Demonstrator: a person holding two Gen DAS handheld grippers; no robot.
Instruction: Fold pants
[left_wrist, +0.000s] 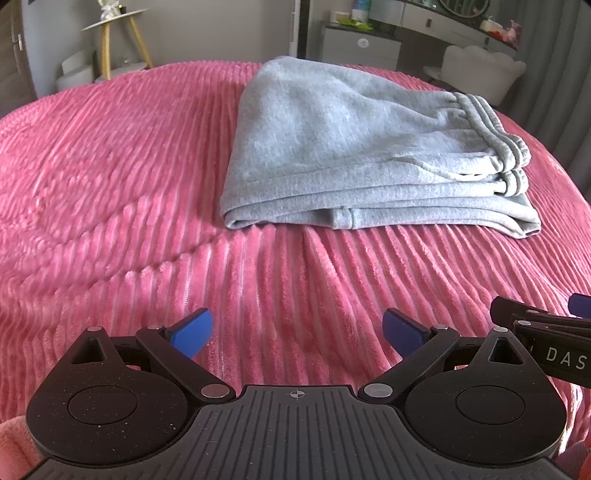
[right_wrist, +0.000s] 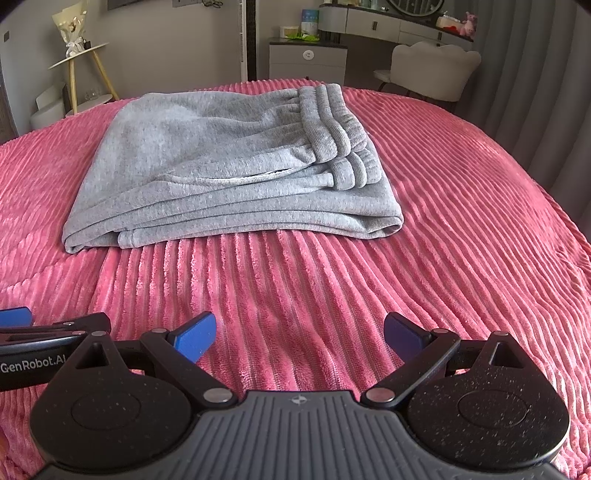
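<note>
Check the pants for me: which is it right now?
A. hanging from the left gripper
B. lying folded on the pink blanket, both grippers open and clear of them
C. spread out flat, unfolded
B: the gray pants lie stacked in layers on the pink blanket; the left gripper and right gripper are open, holding nothing.

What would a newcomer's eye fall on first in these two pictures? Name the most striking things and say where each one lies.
First comes the pink ribbed blanket, which fills most of both views. On it, in the middle distance, lies a pair of grey pants folded into a layered stack, waistband at the right. Nearest the camera, the left gripper and right gripper spread their blue fingers open, holding nothing.
</note>
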